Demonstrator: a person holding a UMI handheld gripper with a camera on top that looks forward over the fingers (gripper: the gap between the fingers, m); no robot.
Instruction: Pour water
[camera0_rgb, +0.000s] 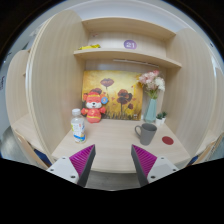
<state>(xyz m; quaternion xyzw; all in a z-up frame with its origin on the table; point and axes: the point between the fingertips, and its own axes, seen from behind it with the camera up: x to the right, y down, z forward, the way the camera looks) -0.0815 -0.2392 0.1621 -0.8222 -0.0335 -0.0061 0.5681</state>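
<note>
A clear water bottle (78, 125) with a pale label stands on the wooden desk (112, 140) at the left, beyond my left finger. A dark grey mug (146, 133) stands at the right, beyond my right finger. My gripper (112, 162) is open and empty, held back from the desk's front edge. Its purple pads (83, 158) stand wide apart with nothing between them.
An orange fox toy (93, 105) sits behind the bottle. A vase of pink flowers (151, 98) stands behind the mug, by a flower picture (112, 95). A small red thing (168, 141) lies at the right. A shelf (125, 52) hangs above. Side panels wall the desk in.
</note>
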